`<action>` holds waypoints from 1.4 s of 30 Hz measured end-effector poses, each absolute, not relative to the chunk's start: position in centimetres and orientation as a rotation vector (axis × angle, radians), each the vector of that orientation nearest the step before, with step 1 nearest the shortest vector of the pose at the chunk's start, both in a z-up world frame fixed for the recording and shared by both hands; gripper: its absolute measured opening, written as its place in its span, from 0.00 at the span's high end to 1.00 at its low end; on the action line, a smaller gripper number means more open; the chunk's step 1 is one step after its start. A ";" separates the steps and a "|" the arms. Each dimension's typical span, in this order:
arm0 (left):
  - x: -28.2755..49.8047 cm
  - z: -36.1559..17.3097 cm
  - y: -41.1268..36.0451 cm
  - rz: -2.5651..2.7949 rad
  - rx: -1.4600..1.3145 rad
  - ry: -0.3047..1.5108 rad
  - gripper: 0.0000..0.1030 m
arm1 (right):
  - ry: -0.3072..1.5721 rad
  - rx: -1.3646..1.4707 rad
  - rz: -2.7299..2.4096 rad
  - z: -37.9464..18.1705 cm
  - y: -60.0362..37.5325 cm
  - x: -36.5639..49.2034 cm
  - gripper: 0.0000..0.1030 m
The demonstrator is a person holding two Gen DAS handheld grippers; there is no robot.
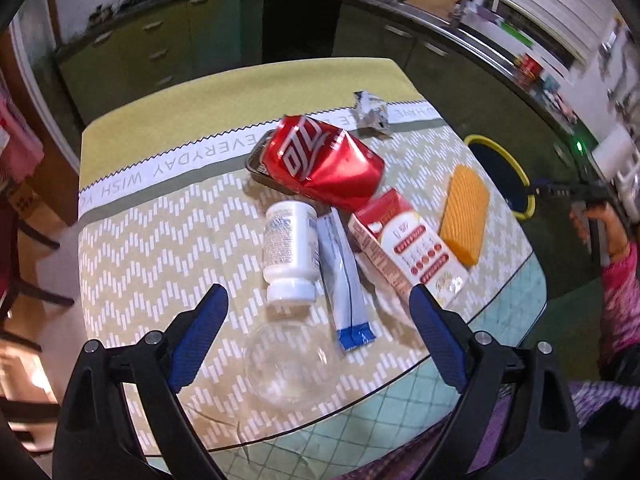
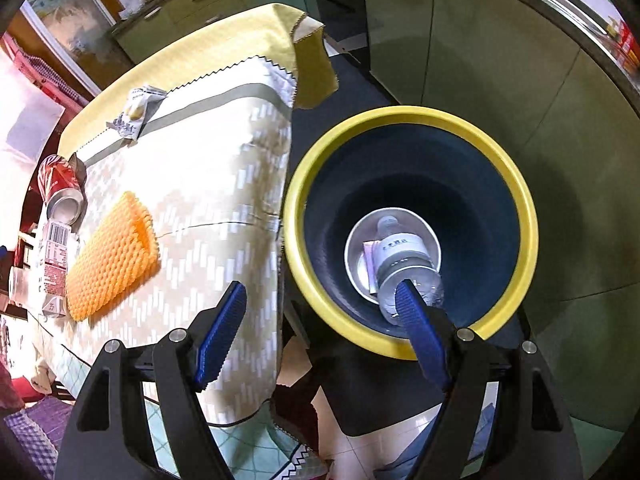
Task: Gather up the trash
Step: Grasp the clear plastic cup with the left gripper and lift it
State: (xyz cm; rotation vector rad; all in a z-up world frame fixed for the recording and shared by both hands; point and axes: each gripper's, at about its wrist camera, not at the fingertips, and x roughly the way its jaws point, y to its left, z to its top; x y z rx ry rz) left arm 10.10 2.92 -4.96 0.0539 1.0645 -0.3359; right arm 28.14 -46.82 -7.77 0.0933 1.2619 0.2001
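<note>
Trash lies on the table: a crushed red can (image 1: 320, 160), a white pill bottle (image 1: 290, 248) on its side, a blue-and-white sachet (image 1: 344, 280), a red-and-white carton (image 1: 404, 248), an orange foam net (image 1: 466, 216) and a crumpled wrapper (image 1: 370, 110). My left gripper (image 1: 318, 294) hangs open above the pill bottle's cap, holding nothing. My right gripper (image 2: 320, 288) is open and empty over the table's edge and the yellow-rimmed bin (image 2: 532, 232). A clear plastic bottle (image 2: 400, 256) lies in the bin's bottom on a silvery dish (image 2: 430, 236).
A clear plastic bowl (image 1: 288, 364) sits near the table's front edge. The can rests on a dark tray (image 1: 256, 164). The bin (image 1: 520, 184) stands on the floor right of the table, with green cabinets (image 2: 480, 60) behind. A hand in a pink sleeve (image 1: 620, 280) is at the right.
</note>
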 end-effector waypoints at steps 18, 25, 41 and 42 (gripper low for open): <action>7.9 -10.5 4.5 -0.274 0.016 1.092 0.23 | 1.266 0.099 0.212 -8.4 -45.1 26.8 0.26; 8.2 -11.2 4.7 -0.252 0.012 1.089 0.39 | 1.280 0.133 0.222 -9.7 -45.0 26.1 0.26; 8.1 -4.7 4.0 -0.265 0.101 0.969 0.42 | 1.226 0.185 0.211 -8.9 -46.2 23.8 0.26; 8.2 -4.0 3.5 -0.278 0.111 0.955 0.42 | 1.222 0.187 0.209 -8.8 -46.3 23.8 0.26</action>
